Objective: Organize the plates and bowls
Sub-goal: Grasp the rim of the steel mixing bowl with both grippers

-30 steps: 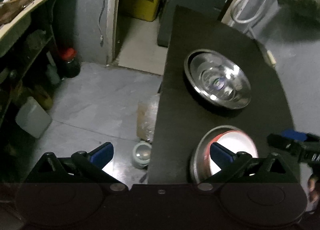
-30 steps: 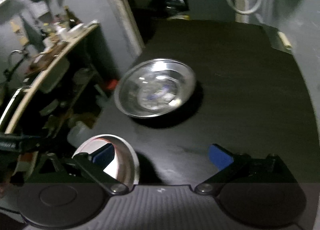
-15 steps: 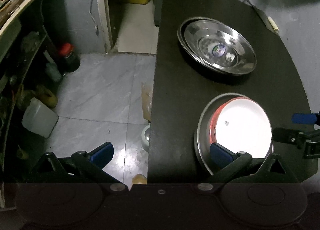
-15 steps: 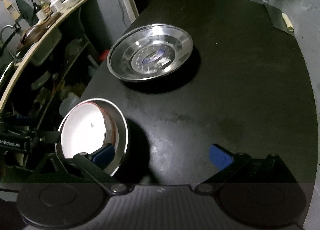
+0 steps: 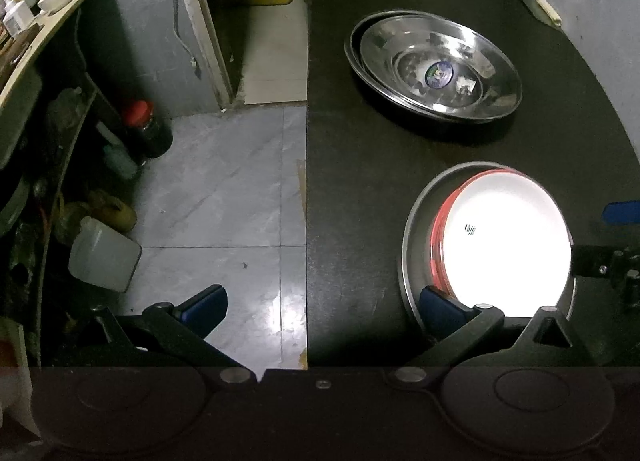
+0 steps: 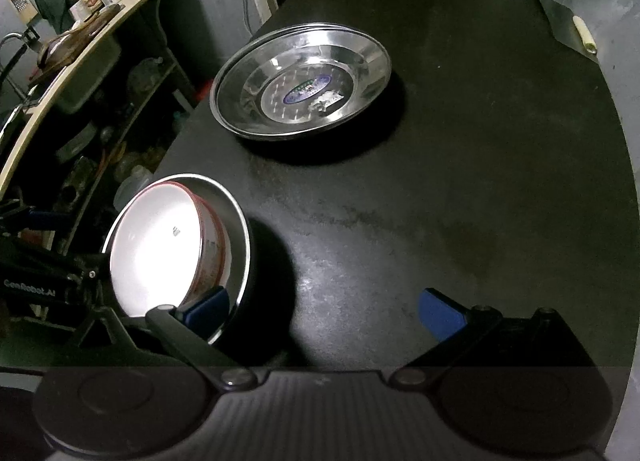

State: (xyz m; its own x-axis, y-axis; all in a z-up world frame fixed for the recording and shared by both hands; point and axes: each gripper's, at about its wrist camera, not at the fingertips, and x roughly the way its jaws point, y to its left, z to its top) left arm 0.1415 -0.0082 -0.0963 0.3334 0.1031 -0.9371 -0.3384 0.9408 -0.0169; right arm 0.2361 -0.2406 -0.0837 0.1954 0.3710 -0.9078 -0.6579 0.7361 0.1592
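Grey tiled floor [image 5: 224, 189], cluttered shelf [image 6: 80, 41], dim light.

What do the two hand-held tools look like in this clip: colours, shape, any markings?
Both look alike: the left tool and right tool each have black linkage arms on silver pivot pins, triangular cut-outs, and blue pads on the fingertips. The bodies are dark with round covers; the right one's is ribbed. White "GenRobot.AI" lettering marks the left tool's side. No sleeves or cables show.

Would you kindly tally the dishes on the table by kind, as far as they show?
Steel plates: 2 showing, stacked
Steel bowl: 1
White bowl, red outside, nested in the steel one: 1
Total: 4
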